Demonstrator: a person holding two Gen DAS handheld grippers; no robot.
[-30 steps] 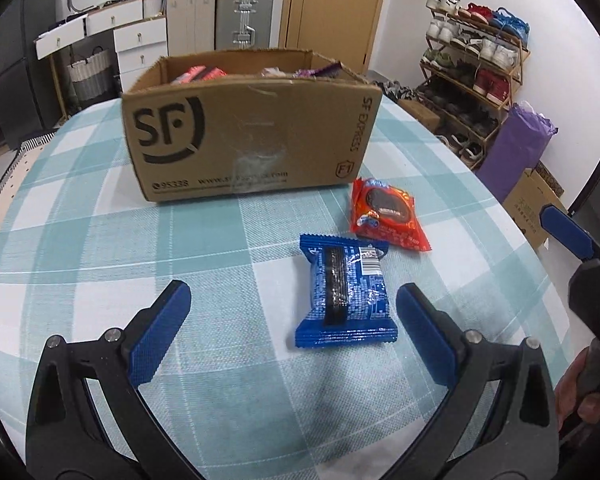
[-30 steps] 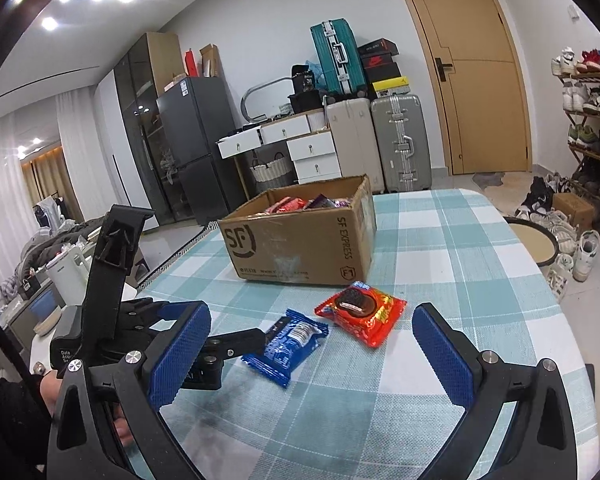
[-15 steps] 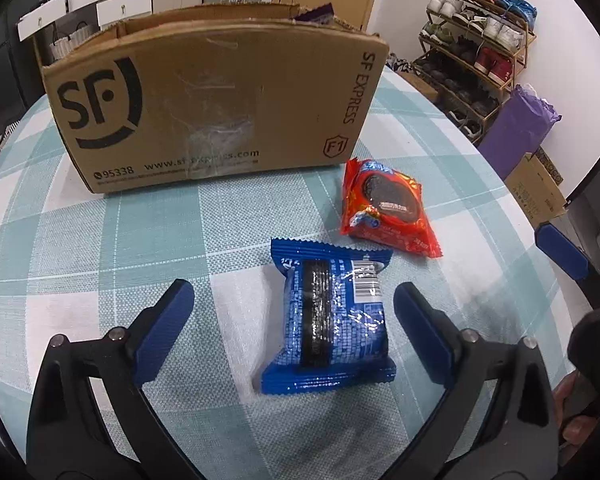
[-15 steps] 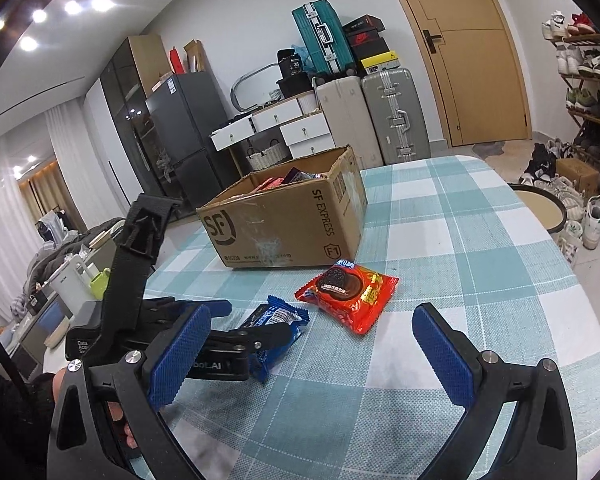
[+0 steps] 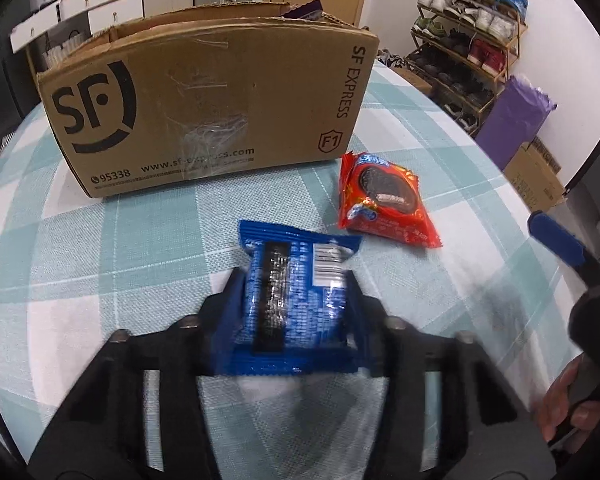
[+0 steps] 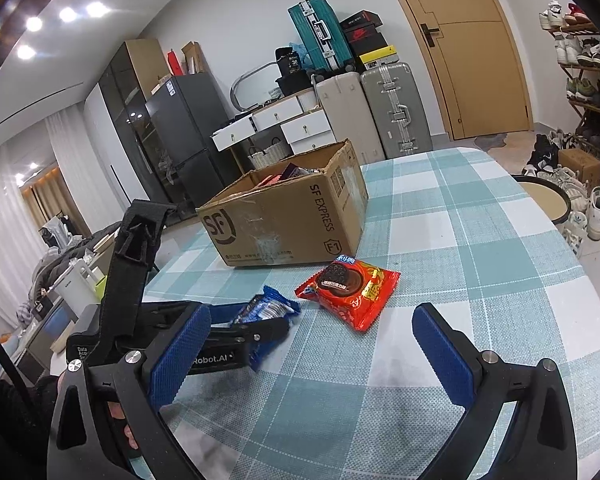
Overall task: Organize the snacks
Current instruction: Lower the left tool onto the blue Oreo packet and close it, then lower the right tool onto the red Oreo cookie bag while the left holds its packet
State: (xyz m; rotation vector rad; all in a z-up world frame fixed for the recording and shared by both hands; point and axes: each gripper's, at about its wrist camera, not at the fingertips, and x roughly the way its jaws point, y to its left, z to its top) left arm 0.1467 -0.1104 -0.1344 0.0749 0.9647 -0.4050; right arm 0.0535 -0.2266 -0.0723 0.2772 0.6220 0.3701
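A blue cookie packet point(image 5: 296, 300) lies on the checked tablecloth, and my left gripper point(image 5: 294, 312) is shut on its sides; it also shows in the right wrist view point(image 6: 264, 310). A red cookie packet point(image 5: 384, 200) lies just right of it, also seen in the right wrist view point(image 6: 352, 286). An open cardboard SF box point(image 5: 208, 100) with several snacks inside stands behind them point(image 6: 288, 216). My right gripper point(image 6: 312, 344) is open and empty, hovering over the table short of the red packet.
The round table point(image 6: 480, 240) has a teal and white checked cloth. Its edge curves off to the right, with a shoe rack point(image 5: 468, 40) and a small cardboard box point(image 5: 536, 176) on the floor beyond. Suitcases and drawers stand behind the box.
My left gripper has moved forward over the blue packet and closed on it. The right gripper has stayed open and shifted only slightly.
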